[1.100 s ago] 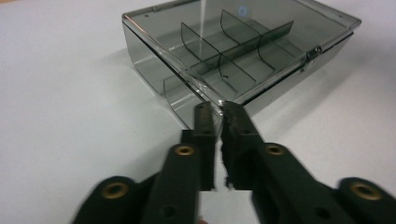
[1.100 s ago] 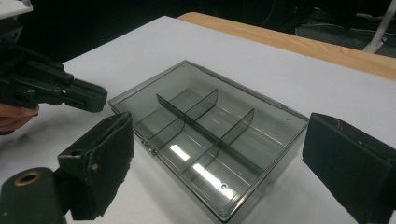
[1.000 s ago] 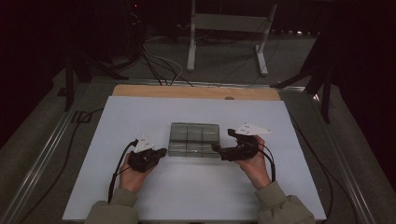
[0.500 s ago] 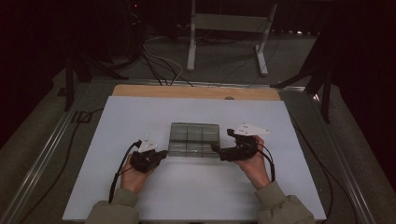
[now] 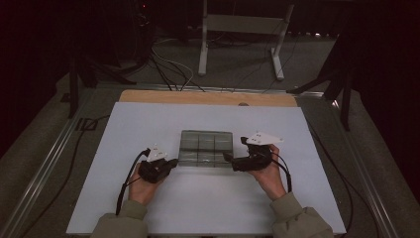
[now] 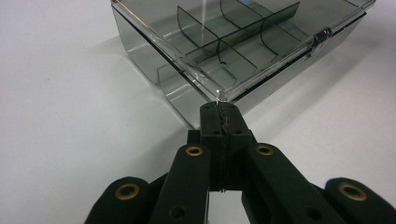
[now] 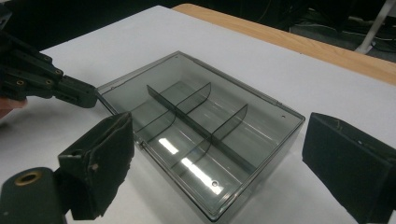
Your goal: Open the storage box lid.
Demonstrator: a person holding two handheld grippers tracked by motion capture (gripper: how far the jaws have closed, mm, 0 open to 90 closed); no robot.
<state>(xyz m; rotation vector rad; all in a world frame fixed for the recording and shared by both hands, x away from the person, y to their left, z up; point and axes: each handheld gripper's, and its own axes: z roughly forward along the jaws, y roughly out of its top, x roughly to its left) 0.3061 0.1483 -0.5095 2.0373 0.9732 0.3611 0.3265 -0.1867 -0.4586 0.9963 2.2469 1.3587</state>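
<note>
A smoky clear plastic box [image 5: 205,148] with a shut lid and empty divided compartments lies mid-table. My left gripper [image 5: 173,162] is at its near left corner. In the left gripper view the jaws are shut, and the left gripper [image 6: 219,108] touches the lid's corner of the box [image 6: 243,46]; a small latch [image 6: 320,37] shows on the box's side. My right gripper [image 5: 227,157] is at the near right corner. In the right gripper view it stands wide open [image 7: 219,163], its pads on either side of the box [image 7: 201,121], apart from it. The left gripper [image 7: 88,99] shows there too.
The box rests on a white board [image 5: 148,124] with a wooden strip [image 5: 208,97] along its far edge. Beyond it are a metal stand [image 5: 242,25] and floor cables [image 5: 168,69]. A metal rail [image 5: 44,168] runs along the left side.
My left gripper has edged slightly toward the box's near left corner. The right gripper has hardly moved.
</note>
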